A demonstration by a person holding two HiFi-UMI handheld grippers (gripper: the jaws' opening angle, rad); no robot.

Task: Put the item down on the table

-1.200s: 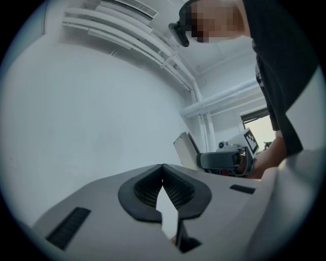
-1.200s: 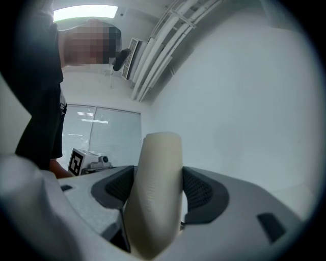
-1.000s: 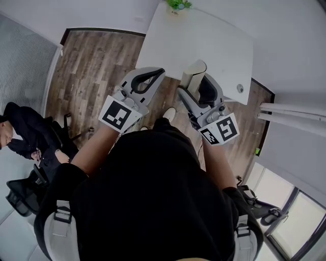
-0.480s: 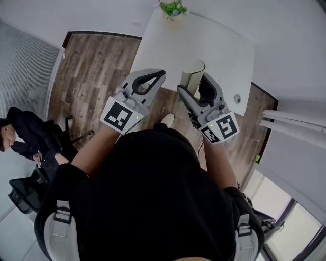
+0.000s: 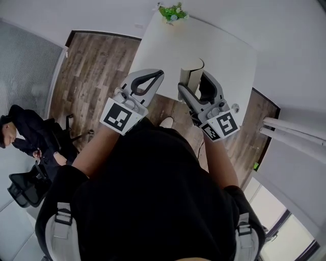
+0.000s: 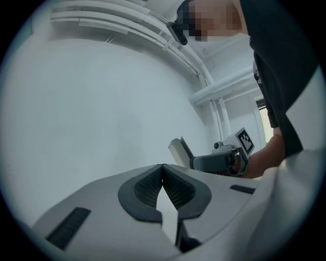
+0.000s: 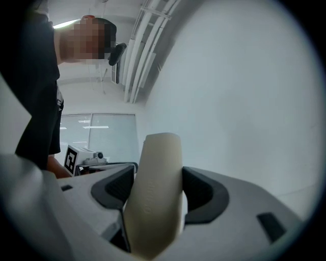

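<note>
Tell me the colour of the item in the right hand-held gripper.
The item is plain cream, seen best in the right gripper view.

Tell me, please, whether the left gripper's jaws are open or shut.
Shut. In the left gripper view, the left gripper shows its two ribbed pads meeting at the tips, with nothing held between them.

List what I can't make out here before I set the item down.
1. Right gripper view: the cream item's lower end, hidden between the right gripper's jaws and cut off by the bottom edge.
2. Head view: whether the item touches the table; the item and gripper cover any contact.
3. Right gripper view: raised lettering on the item, too faint to read.
4. Head view: the plant, too small for detail.
</note>
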